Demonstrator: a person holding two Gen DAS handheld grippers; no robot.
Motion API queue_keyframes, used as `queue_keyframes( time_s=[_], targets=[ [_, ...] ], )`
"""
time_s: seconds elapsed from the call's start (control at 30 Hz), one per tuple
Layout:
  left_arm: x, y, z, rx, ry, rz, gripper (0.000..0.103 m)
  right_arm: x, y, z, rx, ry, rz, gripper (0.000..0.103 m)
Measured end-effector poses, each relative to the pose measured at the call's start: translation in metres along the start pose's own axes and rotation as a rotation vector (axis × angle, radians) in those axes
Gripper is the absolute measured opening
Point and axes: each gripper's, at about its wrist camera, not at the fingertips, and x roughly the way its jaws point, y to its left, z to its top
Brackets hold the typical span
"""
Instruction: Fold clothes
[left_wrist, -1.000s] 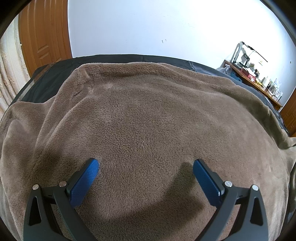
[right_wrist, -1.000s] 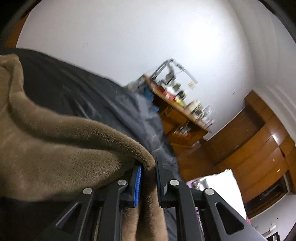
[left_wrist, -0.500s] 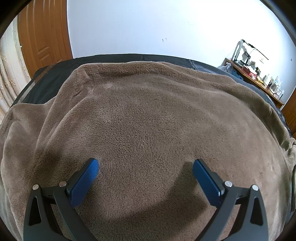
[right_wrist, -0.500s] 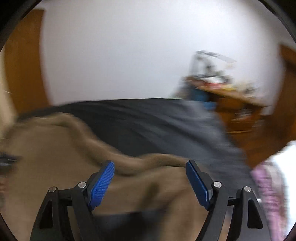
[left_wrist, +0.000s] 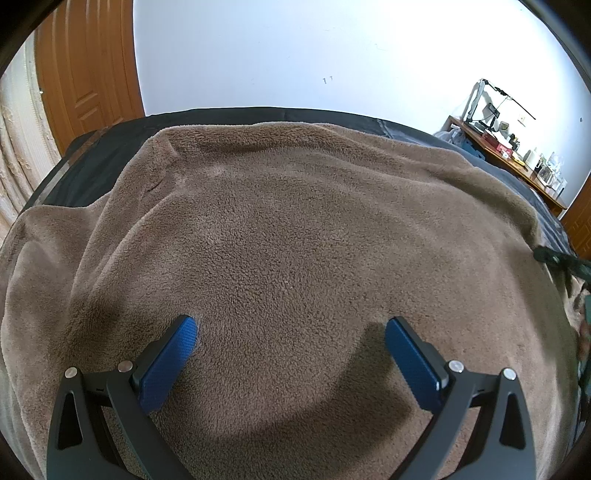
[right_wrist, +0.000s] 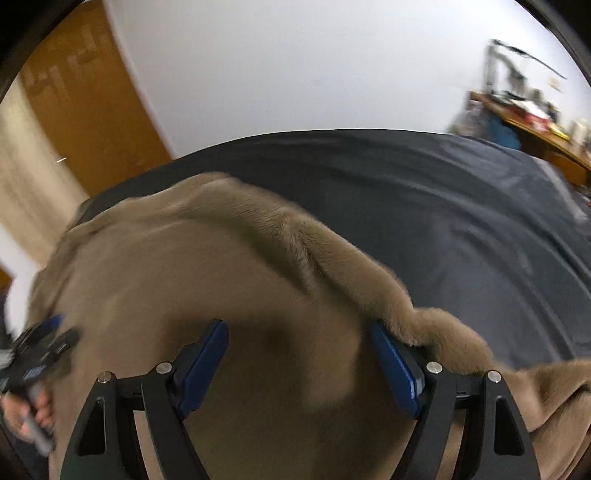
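Left wrist view: the brown fleece garment (left_wrist: 295, 240) lies spread over the dark grey bedsheet (left_wrist: 92, 173), covering most of the bed, its far hem running just short of the sheet's far edge. The left gripper (left_wrist: 290, 334) hangs low over the near middle of the fleece with its 2 blue textured pads (left_wrist: 170, 362) standing wide apart and nothing between them; whether the tips touch the pile I cannot tell. Held there, it looks ready to pin or steady the broad panel while the other side is worked. At the far right edge a dark blurred shape shows, probably part of the other tool.

In the right wrist view, which is blurred, the right gripper (right_wrist: 299, 336) sits over the fleece's right edge, where a thick rolled ridge of fabric (right_wrist: 332, 266) runs diagonally beside the bare sheet. Its jaws are released: the pads are spread wide, gripping nothing, though the ridge brushes the outer side of the right finger (right_wrist: 395, 365). That bunched edge is likely why this tool is here: the side still wants straightening or lifting before a clean fold. At lower left the person's hand (right_wrist: 29, 413) grips the other tool's handle.

A cluttered wooden desk (left_wrist: 517, 155) and a wooden door (left_wrist: 88, 70) stand against the white wall.
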Motion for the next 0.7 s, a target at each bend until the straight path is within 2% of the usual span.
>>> queue_keyframes(
  time_s=[0.13, 0.27, 0.5, 0.63, 0.7],
  targets=[
    [0.001, -0.001, 0.0, 0.005, 0.002, 0.006, 0.102, 0.013, -0.017, 0.009, 0.022, -0.028, -0.117, 0.081],
    [0.001, -0.001, 0.0, 0.01, 0.004, 0.013, 0.102, 0.02, -0.017, 0.012, 0.0, -0.024, -0.17, 0.085],
    [0.0, -0.002, 0.0, 0.009, 0.004, 0.012, 0.102, 0.018, -0.022, 0.012, -0.006, -0.027, -0.182, 0.086],
    [0.0, -0.004, -0.001, 0.01, 0.004, 0.015, 0.102, -0.004, -0.008, 0.003, -0.037, -0.071, -0.204, 0.086],
    [0.001, -0.004, 0.0, 0.011, 0.005, 0.016, 0.102, -0.027, 0.01, -0.009, -0.082, -0.091, -0.151, 0.086]
  ],
)
